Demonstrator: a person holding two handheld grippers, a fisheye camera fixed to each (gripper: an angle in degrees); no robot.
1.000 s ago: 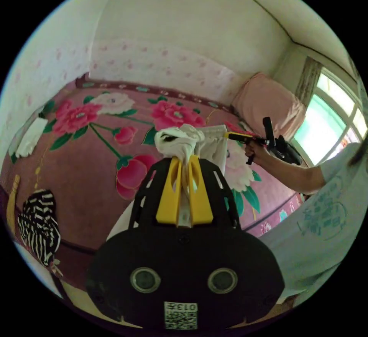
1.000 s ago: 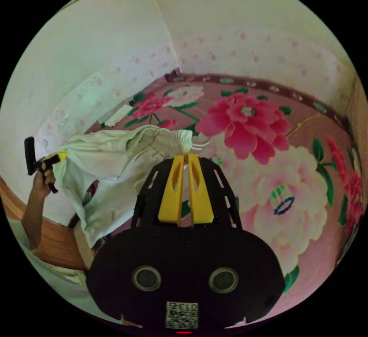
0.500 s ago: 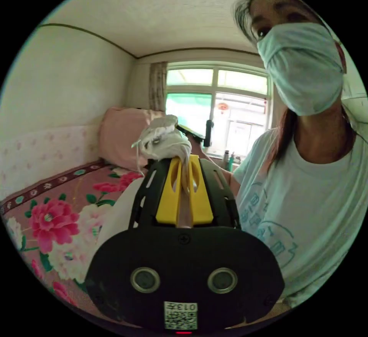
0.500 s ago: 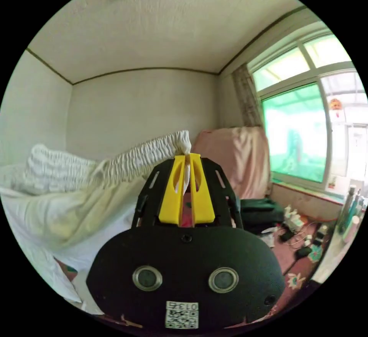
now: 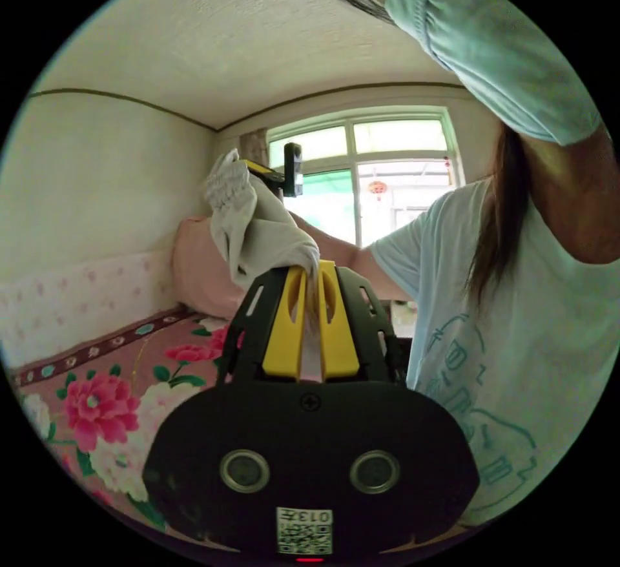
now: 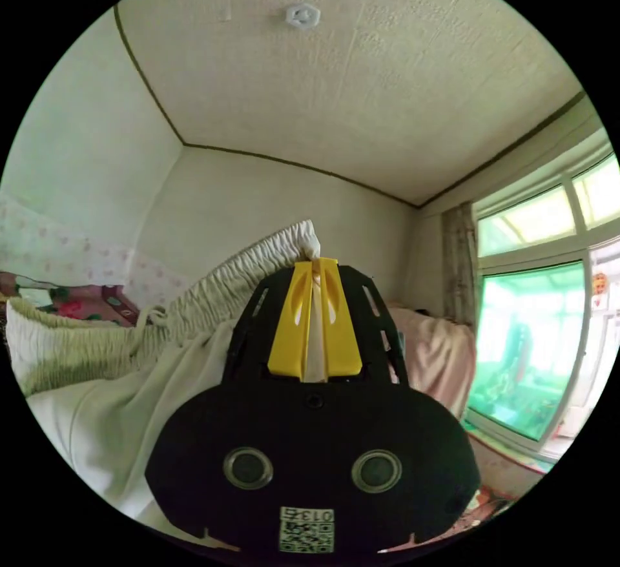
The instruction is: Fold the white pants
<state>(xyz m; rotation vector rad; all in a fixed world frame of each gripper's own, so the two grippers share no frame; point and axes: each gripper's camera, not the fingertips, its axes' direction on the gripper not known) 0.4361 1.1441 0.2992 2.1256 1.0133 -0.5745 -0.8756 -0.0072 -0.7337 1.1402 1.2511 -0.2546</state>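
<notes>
White cloth was what both tools held: the white pants [image 6: 129, 341] hung in the air between them, pinched at the gathered elastic waistband, well above the flowered bedspread [image 5: 97, 399]. In the left gripper view, the left gripper [image 5: 309, 270] had its yellow jaws pressed together on a bunch of the fabric, which rose from the tips toward eleven o'clock and ran up to the right gripper [image 5: 255, 168], held high in front of the window [image 5: 381, 166]. In the right gripper view, the right gripper [image 6: 314, 263] was likewise clamped on a thin edge of the waistband, with the ruched band trailing away toward nine o'clock and the looser leg cloth sagging below it toward eight o'clock.

Holding the waist at two separate points and lifting it seemed meant to let the legs drop under their own weight, so that creases fall out before the garment is laid down. The person [image 5: 510, 309] stood close, at three o'clock of the left gripper view. Folding proper looked not yet begun. Soft cloth like this may slip if the pinch is shallow.
</notes>
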